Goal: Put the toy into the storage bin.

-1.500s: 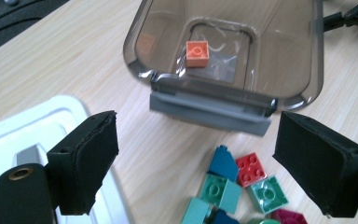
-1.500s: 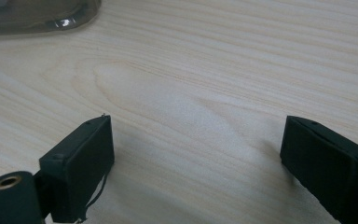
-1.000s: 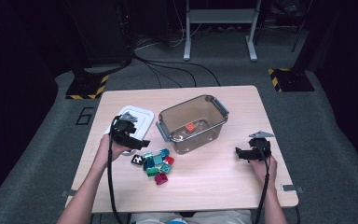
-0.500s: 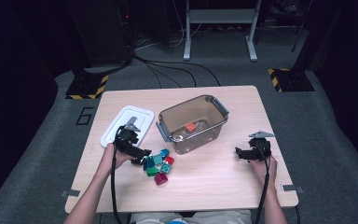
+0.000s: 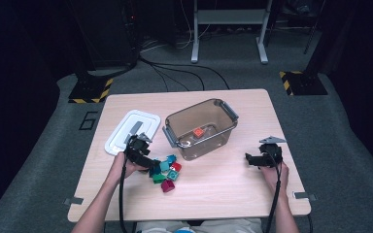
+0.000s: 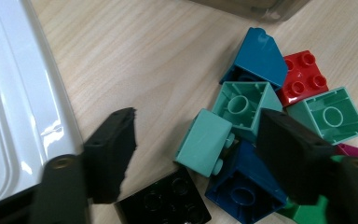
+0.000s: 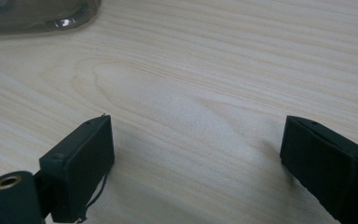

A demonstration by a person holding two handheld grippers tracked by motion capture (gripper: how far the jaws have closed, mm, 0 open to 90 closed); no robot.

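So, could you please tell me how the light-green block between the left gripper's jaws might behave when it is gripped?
The light-green block looks like rigid plastic, so probably stiff and light. It leans on the dark-blue block, so it may tip or slide when squeezed. Its smooth faces could be slippery.

Bricks lie between lid and bin.

Overhead table; two close, perhaps shared.

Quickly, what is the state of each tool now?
Left tool: open, jaws just been closing around the light green brick, not gripping.
Right tool: open, holding nothing.
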